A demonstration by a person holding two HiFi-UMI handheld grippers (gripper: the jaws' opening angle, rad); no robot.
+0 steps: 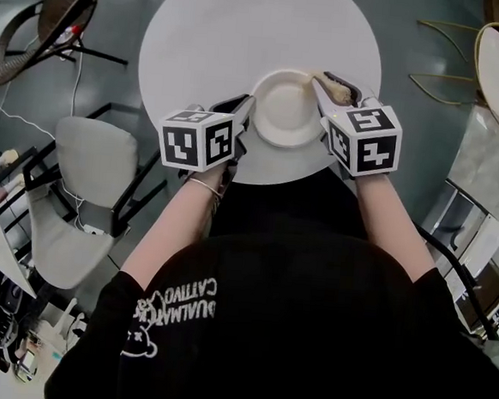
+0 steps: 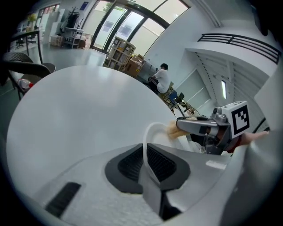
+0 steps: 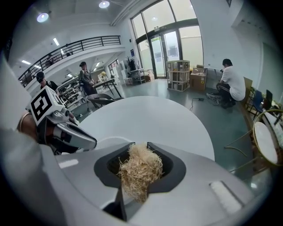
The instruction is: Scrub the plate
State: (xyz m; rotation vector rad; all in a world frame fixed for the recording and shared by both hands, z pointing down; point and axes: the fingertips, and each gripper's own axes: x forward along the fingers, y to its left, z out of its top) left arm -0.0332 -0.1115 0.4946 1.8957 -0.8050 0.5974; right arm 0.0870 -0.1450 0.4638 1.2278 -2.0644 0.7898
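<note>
**Plate gripped at the bench's near edge, scrubber at its rim**

Black shirt (image 1: 309,311) fills the bottom of the head view, and both forearms reach out over the round white bench (image 1: 220,28). The white plate (image 1: 282,111) is at the bench's near edge, face up. Whether it rests flat or is lifted a little cannot be told.

The left gripper (image 1: 246,108) is at the plate's left rim. Its own view shows the jaws clenched on that rim, which runs thin and edge-on between the ribbed pads.

The right gripper (image 1: 323,80) comes in from the plate's right side, with its jaws grasping the scrubber (image 3: 139,170), a wad of pale straw-like fibre. The wad bulges out past the pads and sits at the plate's far right rim. Whether it presses on the plate cannot be made out.

A grey chair (image 1: 94,156) stands off the bench's left edge.
</note>
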